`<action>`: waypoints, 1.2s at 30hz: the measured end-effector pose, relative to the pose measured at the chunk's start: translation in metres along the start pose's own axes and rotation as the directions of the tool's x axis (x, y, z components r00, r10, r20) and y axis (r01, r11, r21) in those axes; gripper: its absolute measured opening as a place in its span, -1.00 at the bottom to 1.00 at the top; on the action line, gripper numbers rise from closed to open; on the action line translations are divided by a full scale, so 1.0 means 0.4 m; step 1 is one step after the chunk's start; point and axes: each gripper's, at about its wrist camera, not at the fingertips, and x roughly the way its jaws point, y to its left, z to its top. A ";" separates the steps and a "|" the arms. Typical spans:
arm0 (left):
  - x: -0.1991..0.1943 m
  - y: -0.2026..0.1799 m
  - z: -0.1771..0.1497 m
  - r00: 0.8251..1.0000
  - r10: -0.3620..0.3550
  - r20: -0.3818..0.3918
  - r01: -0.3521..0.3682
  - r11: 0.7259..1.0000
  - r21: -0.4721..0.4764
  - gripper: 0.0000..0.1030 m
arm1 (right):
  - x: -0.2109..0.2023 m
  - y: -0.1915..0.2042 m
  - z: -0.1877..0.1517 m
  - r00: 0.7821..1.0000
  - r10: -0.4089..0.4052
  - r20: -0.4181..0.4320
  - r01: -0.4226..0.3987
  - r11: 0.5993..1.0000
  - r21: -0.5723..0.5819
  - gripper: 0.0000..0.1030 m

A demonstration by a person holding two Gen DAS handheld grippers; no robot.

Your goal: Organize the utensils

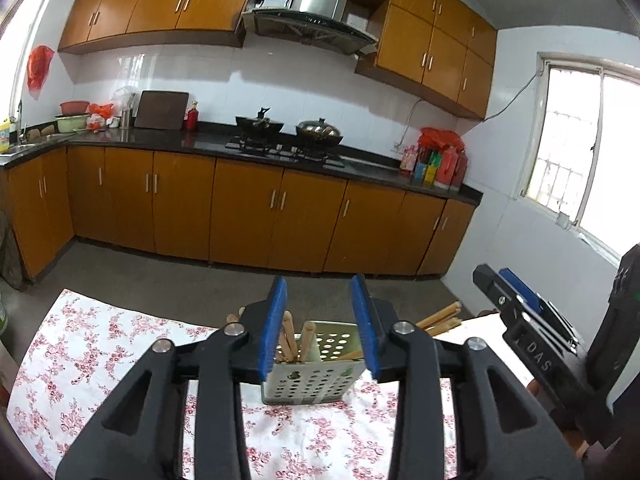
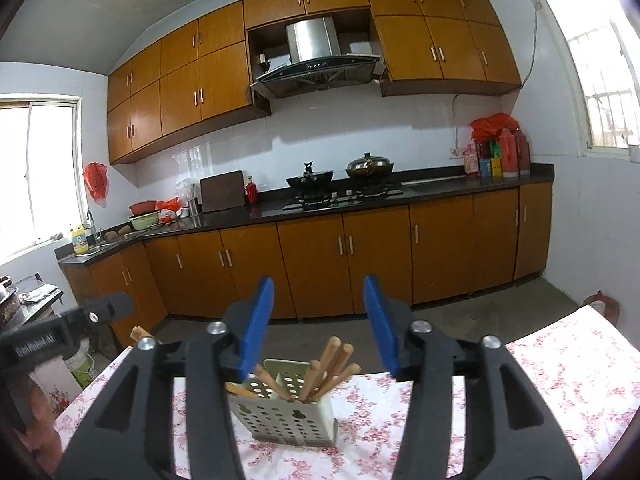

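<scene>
My left gripper (image 1: 319, 328) hangs part open with nothing between its blue pads. Just past it, the perforated utensil holder (image 1: 316, 376) stands upright on the floral tablecloth (image 1: 100, 352), wooden chopsticks (image 2: 332, 364) leaning in its compartments. My right gripper (image 2: 318, 326) is likewise parted and empty, raised just short of the holder.

Ahead of you, orange cabinets (image 2: 312, 256) line a white-tiled wall (image 2: 340, 148) under a range hood (image 2: 316, 56); bright windows (image 2: 600, 60) flank the grey floor (image 1: 160, 276).
</scene>
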 end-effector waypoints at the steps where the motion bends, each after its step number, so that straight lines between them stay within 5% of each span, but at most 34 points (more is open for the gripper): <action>1: -0.017 -0.001 -0.001 1.000 -0.005 0.014 0.005 1.000 0.005 -0.16 | -0.021 -0.003 -0.002 1.000 -0.006 0.010 0.006 1.000 -0.005 0.17; 8: -0.119 -0.001 -0.062 0.993 0.048 0.106 -0.058 0.994 0.094 0.54 | -0.144 -0.019 -0.048 0.999 -0.026 0.044 0.028 0.999 -0.030 0.90; 14: -0.170 0.014 -0.154 0.980 0.132 0.149 -0.155 0.976 0.154 0.93 | -0.215 0.003 -0.138 0.998 -0.058 0.002 0.058 0.994 -0.088 0.92; 36: -0.230 0.074 -0.404 0.971 0.210 0.116 -0.227 0.961 0.161 0.96 | -0.298 0.084 -0.344 0.995 -0.080 -0.057 0.069 0.983 -0.171 0.92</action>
